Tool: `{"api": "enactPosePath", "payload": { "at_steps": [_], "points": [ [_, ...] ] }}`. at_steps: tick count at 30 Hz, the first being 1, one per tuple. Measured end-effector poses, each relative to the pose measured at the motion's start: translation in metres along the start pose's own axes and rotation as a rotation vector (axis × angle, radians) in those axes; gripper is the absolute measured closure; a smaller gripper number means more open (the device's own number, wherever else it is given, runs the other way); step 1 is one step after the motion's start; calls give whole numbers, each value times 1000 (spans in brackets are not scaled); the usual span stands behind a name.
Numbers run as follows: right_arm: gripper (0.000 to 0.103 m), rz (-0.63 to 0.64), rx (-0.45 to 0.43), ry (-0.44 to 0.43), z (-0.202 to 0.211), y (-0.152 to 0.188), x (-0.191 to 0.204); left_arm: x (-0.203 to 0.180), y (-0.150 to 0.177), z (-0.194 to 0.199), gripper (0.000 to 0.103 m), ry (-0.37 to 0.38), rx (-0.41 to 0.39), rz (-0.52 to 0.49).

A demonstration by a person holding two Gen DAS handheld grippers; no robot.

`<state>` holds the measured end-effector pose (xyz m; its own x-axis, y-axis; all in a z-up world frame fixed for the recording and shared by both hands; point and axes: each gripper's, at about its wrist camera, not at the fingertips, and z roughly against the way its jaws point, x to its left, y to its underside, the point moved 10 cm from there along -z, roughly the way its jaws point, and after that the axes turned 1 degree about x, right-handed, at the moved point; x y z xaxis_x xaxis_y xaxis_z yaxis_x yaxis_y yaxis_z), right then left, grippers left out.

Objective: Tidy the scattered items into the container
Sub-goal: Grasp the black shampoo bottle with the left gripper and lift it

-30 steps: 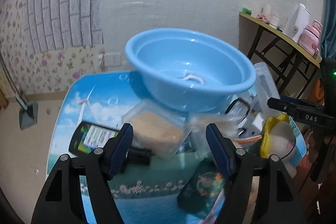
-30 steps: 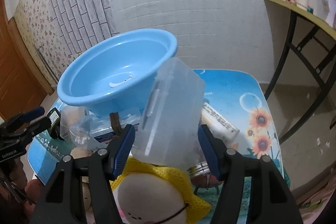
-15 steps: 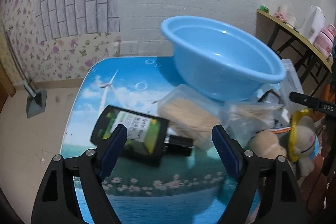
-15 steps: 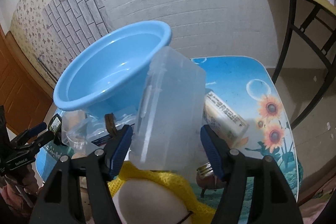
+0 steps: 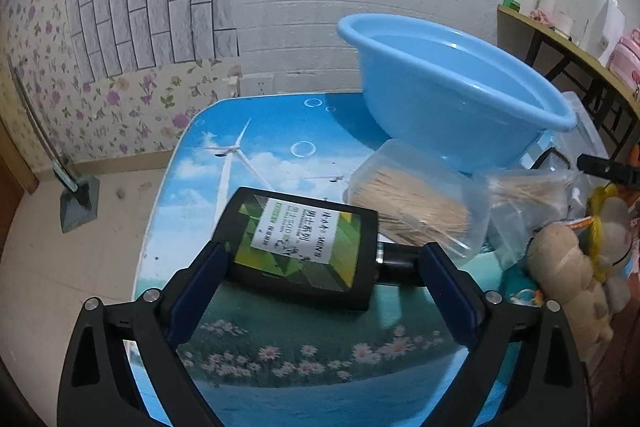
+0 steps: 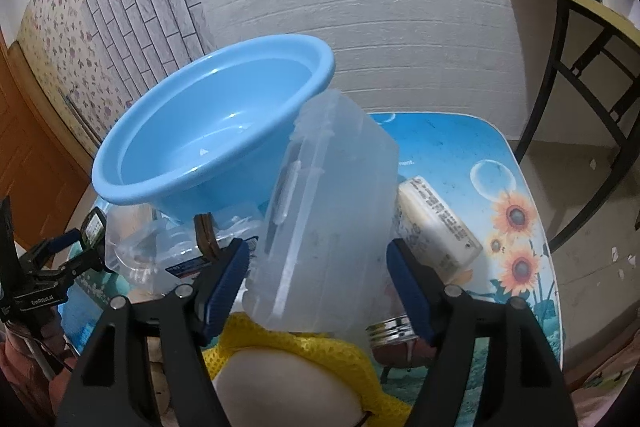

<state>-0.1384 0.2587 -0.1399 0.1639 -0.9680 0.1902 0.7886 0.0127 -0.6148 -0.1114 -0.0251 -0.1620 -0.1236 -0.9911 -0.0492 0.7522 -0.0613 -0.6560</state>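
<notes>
So the basin [image 5: 452, 99] sat tilted at the back of the table [image 5: 280, 147], propped on the pile of stuff in front of it. A flat bottle [image 5: 300, 247] lay on its side at the front left, with a box of sticks [image 5: 416, 203] just right of it and a bag of sticks [image 5: 532, 203] further right. A clear lidded box [image 6: 328, 223] leaned against the basin, a tube [image 6: 436, 227] lay to its right, and a plush toy [image 6: 288, 383] sat nearest the front.
</notes>
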Motion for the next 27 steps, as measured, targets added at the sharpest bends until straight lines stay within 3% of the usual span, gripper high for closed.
{"api": "enactPosePath", "payload": {
  "at_steps": [8,12,19,27],
  "points": [
    [31,0,3,0,3,0,4,22,5,-4,0,4,33,35],
    [31,33,7,-18,5,1,12,25,7,-9,0,55,66,44],
    [31,21,48,21,-6,9,9,20,5,-13,0,82,86,-16],
    [31,26,35,59,-5,1,12,13,9,-24,0,77,149,-86]
  ]
}}
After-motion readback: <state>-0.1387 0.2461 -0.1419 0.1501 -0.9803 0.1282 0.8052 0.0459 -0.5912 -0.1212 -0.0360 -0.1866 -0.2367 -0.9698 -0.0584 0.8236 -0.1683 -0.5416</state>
